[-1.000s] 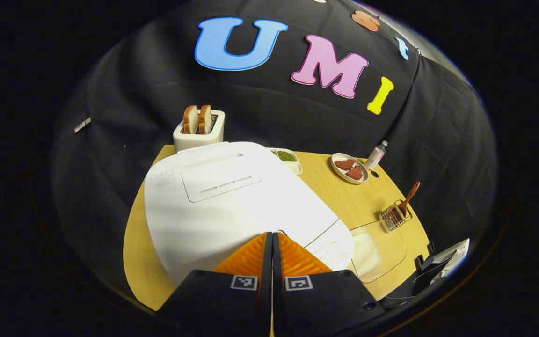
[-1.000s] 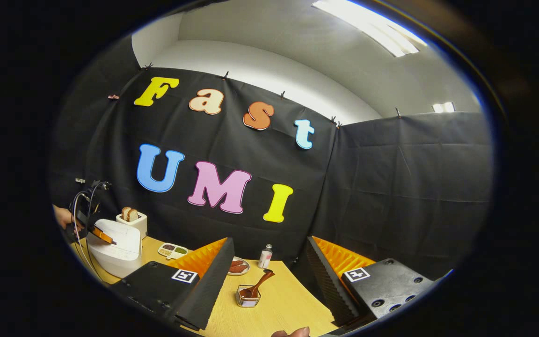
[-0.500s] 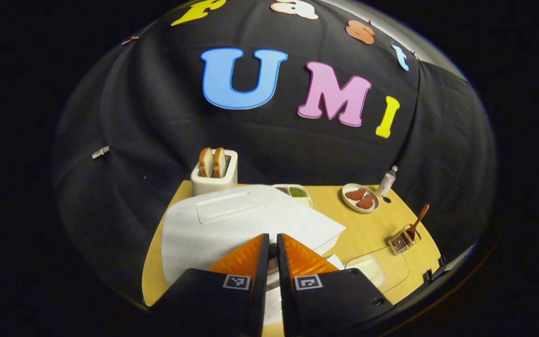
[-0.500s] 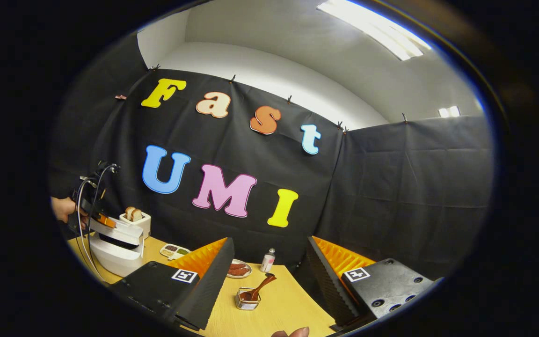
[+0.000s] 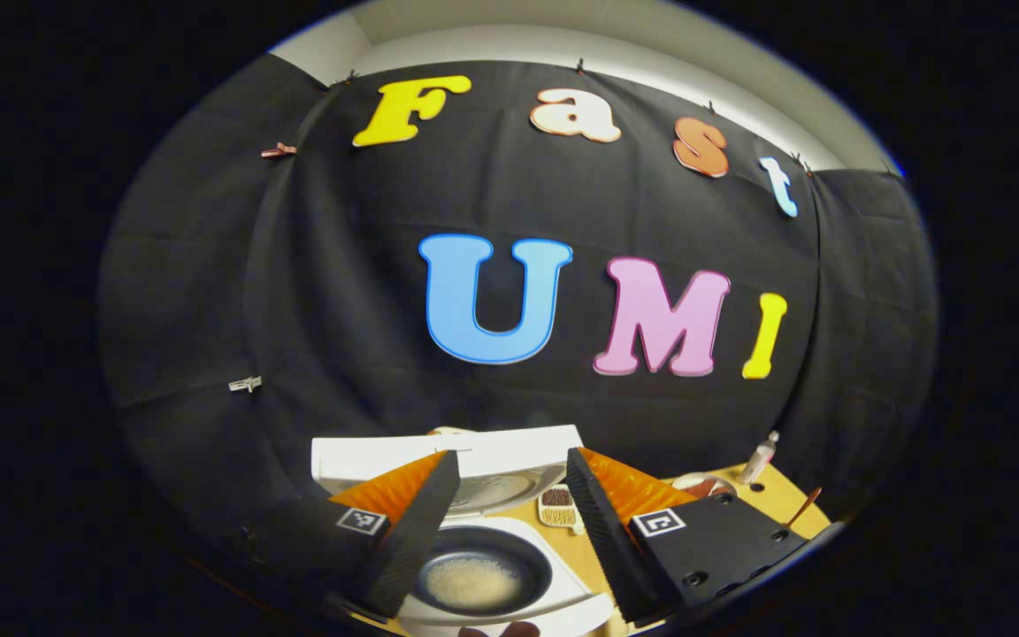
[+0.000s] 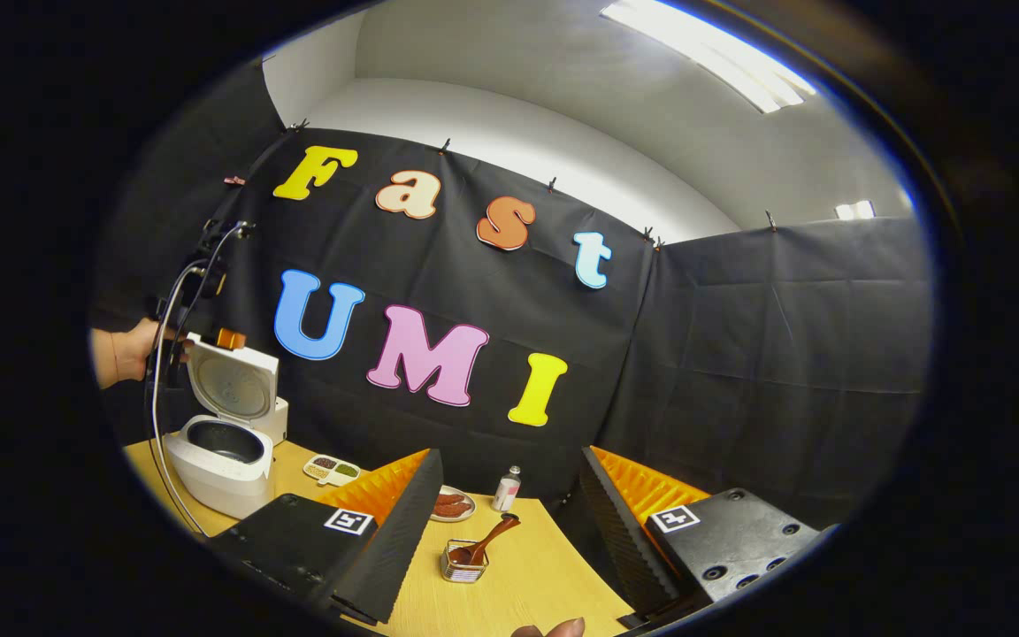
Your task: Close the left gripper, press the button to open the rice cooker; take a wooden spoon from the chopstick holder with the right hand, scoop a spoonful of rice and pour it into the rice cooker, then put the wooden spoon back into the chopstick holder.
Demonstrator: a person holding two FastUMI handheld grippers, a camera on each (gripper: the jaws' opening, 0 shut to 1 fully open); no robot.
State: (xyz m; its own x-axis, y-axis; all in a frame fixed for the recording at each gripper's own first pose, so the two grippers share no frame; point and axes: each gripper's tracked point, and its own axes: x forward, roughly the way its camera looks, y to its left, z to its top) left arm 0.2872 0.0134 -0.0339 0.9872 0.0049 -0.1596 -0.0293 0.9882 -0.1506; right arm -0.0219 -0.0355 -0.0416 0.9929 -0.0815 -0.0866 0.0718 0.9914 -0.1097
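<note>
Overhead, rice cooker (image 6: 225,438) lid upright.

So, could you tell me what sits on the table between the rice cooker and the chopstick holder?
In the right gripper view, a small divided dish of grains lies between the open rice cooker and the chopstick holder; the right gripper's own finger also crosses that stretch.

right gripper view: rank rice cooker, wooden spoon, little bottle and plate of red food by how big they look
1. rice cooker, lid up, by far the largest.
2. wooden spoon.
3. plate of red food and little bottle look alike; the near gripper finger hides part of the plate, so no ranking.
</note>
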